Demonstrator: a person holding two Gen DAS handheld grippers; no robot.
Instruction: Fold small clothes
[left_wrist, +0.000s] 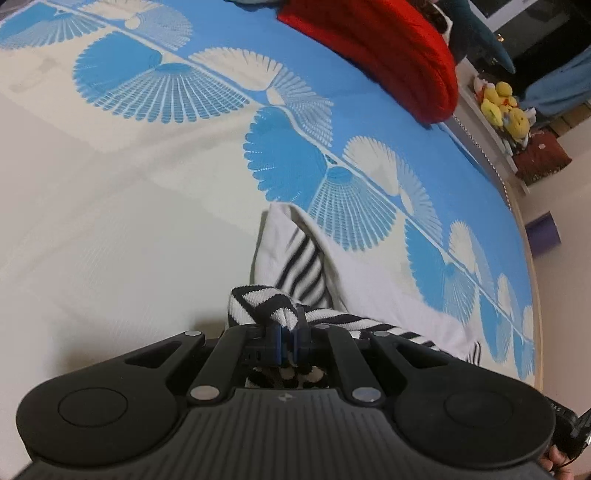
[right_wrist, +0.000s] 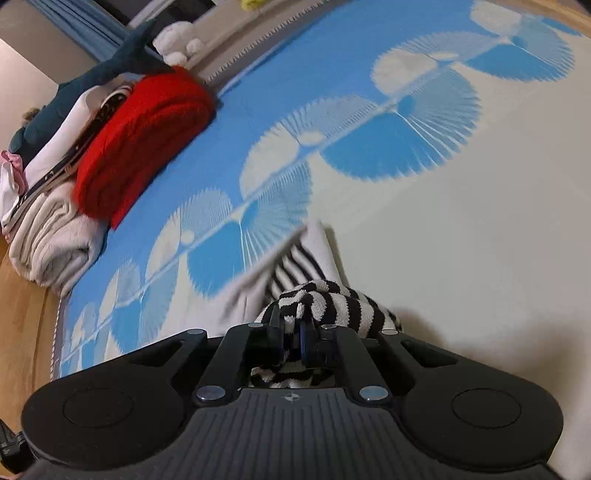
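Observation:
A small black-and-white striped garment with white parts (left_wrist: 295, 266) hangs over a bed sheet (left_wrist: 110, 206) printed with blue and cream fan shapes. My left gripper (left_wrist: 290, 334) is shut on a bunched striped edge of it, just in front of the fingers. The same garment shows in the right wrist view (right_wrist: 332, 306), where my right gripper (right_wrist: 293, 341) is shut on another striped edge. The cloth looks lifted and blurred between the two grippers. Its lower part is hidden behind the gripper bodies.
A folded red knit (left_wrist: 388, 51) lies at the far side of the bed; in the right wrist view (right_wrist: 136, 140) it sits on a stack of folded clothes (right_wrist: 51, 229). Yellow plush toys (left_wrist: 502, 107) sit on a shelf beyond the bed edge (left_wrist: 532, 258).

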